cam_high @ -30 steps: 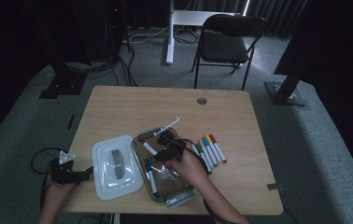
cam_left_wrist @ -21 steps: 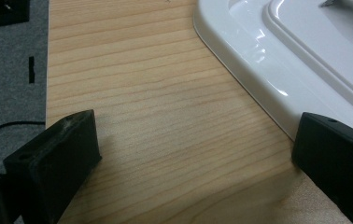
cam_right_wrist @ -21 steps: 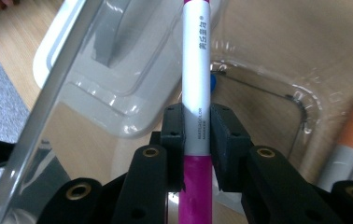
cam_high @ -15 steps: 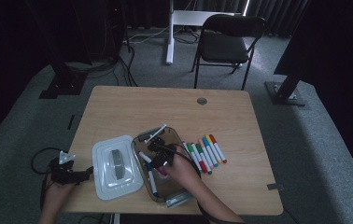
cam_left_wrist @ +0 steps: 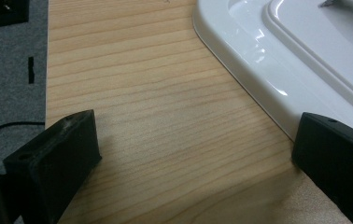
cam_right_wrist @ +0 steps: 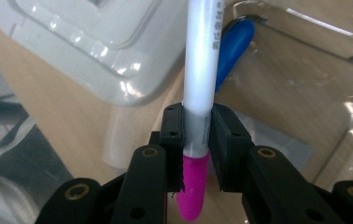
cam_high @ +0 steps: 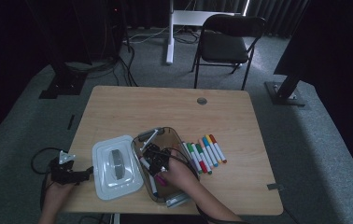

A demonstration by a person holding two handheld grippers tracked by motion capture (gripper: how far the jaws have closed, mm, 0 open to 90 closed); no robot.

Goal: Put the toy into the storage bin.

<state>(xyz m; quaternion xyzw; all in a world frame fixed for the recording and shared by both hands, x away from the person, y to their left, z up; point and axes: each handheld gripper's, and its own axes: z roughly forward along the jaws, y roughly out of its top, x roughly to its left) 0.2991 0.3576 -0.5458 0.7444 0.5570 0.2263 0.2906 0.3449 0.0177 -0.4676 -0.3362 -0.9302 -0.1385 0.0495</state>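
At lower centre of the high view, the right gripper point(cam_high: 152, 157) reaches into the clear plastic box point(cam_high: 174, 140), jaws clamped on a white marker with a pink cap point(cam_right_wrist: 199, 93). It has sunk lower than a second ago. The left gripper point(cam_high: 67, 173), jaws wide apart, rests at the lower left by the white plastic lid point(cam_high: 114, 168) on the light wooden table point(cam_high: 165, 107); grey carpet lies around.

Black tongs point(cam_right_wrist: 196, 135) with brass-ringed screw holes, trailing black cables.

You could not read any text here. The pink-capped marker point(cam_right_wrist: 201, 84) carried a line of small dark print along its white barrel, too blurred to make out. No other label, brand or number was legible.
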